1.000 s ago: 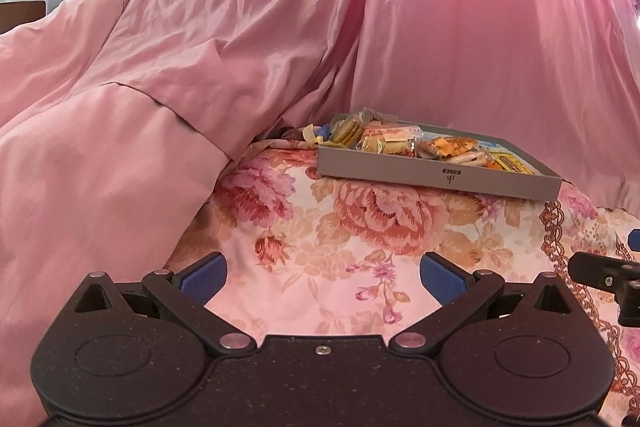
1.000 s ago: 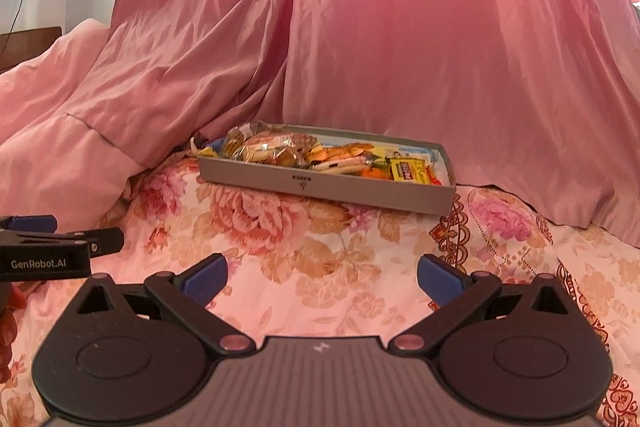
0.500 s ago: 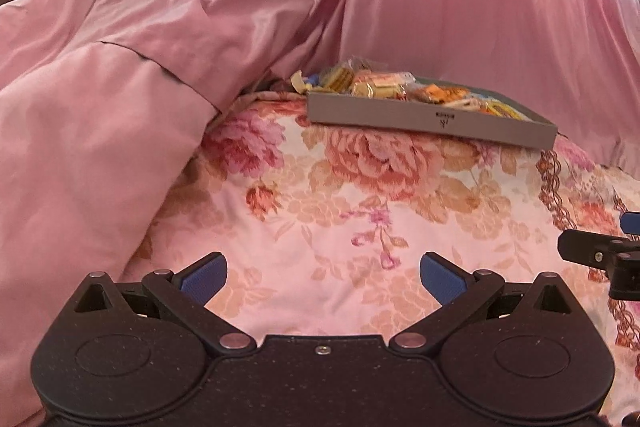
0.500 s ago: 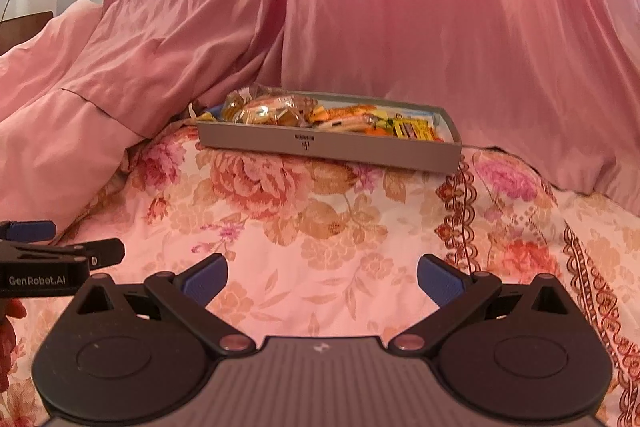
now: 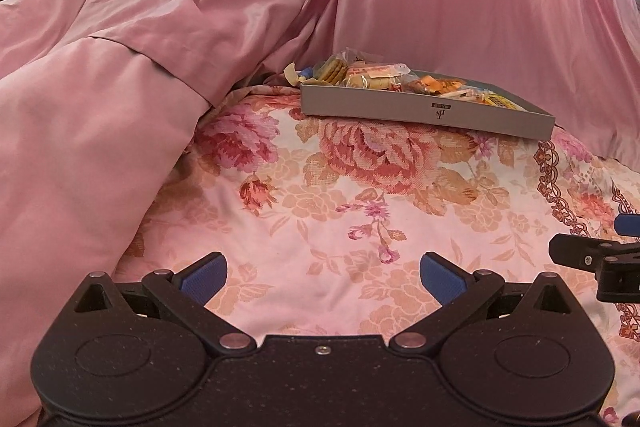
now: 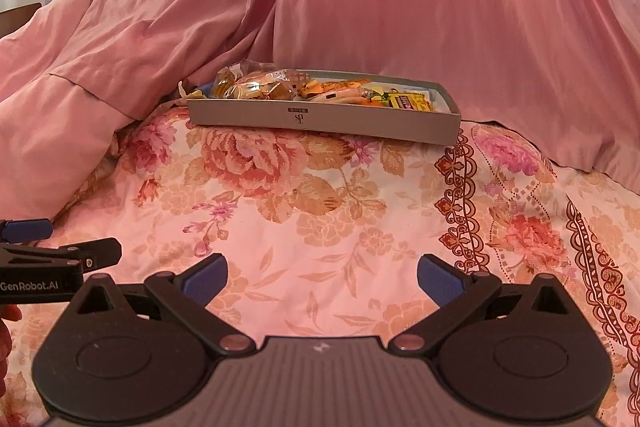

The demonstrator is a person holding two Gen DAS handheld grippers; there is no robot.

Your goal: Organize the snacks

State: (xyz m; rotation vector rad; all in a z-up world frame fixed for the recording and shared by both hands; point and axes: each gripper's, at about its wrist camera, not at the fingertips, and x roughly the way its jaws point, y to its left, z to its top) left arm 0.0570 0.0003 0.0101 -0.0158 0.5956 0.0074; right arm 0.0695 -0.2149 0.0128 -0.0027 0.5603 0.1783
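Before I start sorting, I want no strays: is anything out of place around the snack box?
Yes. A small wrapped snack lies outside the grey box, by its far left corner on the floral bedspread. The rest sits inside.

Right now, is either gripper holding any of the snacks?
No. The left gripper and right gripper are both open and empty; the snacks lie in the grey tray.

The left gripper [image 5: 322,273] was held low at the bottom centre of its frame, jaws spread wide with nothing between the blue pads [image 5: 204,277]. The right gripper [image 6: 322,273] was likewise held wide apart and empty. Each was glimpsed at the other frame's lower edge.
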